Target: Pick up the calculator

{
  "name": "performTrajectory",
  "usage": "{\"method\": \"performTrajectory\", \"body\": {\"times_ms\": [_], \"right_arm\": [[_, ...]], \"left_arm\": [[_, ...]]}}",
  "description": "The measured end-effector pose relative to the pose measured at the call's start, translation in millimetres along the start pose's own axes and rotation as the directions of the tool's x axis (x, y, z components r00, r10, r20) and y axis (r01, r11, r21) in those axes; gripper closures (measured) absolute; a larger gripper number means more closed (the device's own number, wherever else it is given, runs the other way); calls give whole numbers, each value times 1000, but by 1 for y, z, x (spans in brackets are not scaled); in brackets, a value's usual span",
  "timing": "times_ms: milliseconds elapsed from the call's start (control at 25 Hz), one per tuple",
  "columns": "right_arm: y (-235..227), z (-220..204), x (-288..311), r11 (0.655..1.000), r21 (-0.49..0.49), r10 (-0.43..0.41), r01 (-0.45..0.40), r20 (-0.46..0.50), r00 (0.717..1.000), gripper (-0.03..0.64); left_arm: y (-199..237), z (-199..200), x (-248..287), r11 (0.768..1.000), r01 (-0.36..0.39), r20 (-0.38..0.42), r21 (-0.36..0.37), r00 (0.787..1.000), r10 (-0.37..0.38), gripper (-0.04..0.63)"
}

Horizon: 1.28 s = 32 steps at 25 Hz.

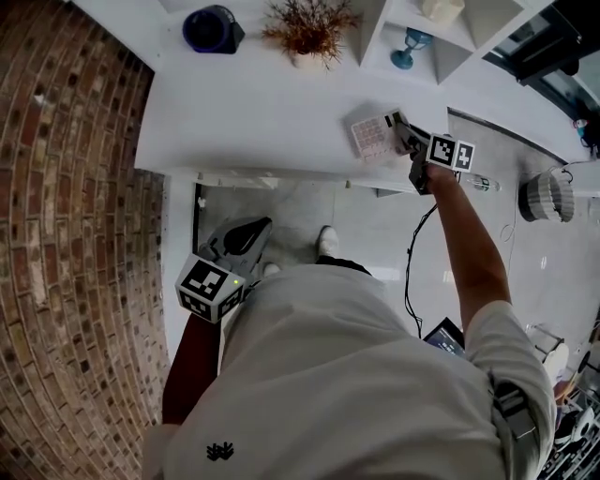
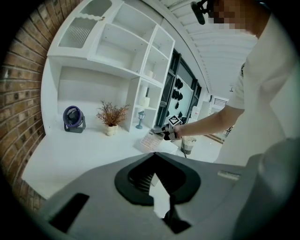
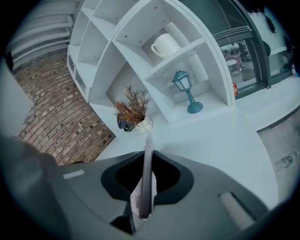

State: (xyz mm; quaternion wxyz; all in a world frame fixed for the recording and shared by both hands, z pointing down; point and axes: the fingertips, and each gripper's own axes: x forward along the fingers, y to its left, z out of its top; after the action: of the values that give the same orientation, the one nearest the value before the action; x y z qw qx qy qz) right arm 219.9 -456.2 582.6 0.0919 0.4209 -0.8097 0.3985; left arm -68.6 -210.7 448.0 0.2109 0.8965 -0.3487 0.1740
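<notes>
Right gripper [image 1: 401, 128] over the right end of the white table [image 1: 244, 103], jaws narrowly apart and pinching the calculator [image 1: 372, 138] by one edge, tilted, left gripper [image 1: 253, 232] down beside the table's front, jaws pressed together, empty

White desk [image 1: 244, 112] against brick wall [image 1: 66, 234]. On it at back: blue fan [image 1: 213, 28], dried plant in white pot [image 1: 307, 33]. White shelf unit [image 1: 450, 47] on desk's right end (open cubbies): teal lantern [image 1: 410, 47] in one, white mug [image 3: 164, 45] above.
</notes>
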Motion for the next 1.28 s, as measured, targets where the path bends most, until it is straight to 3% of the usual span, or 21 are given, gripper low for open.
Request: {"method": "performTrajectory", "body": {"times_ms": [480,720,1280], "right_arm": [[115,-20,-8,997,-58,59,-58,9,998,555],[173,-39,-16,991,-86,98,-98,-2,995,555],[296,-106,-31,968,-131,210,-216,-61,976,555]], "left_arm": [[9,-36,-72,997,53,-15,51,998,-53,589],[7,-56,-102,997,71,22,3,997,-71,589],[5,-95,-159,995,94,30,18,995,-95,589]]}}
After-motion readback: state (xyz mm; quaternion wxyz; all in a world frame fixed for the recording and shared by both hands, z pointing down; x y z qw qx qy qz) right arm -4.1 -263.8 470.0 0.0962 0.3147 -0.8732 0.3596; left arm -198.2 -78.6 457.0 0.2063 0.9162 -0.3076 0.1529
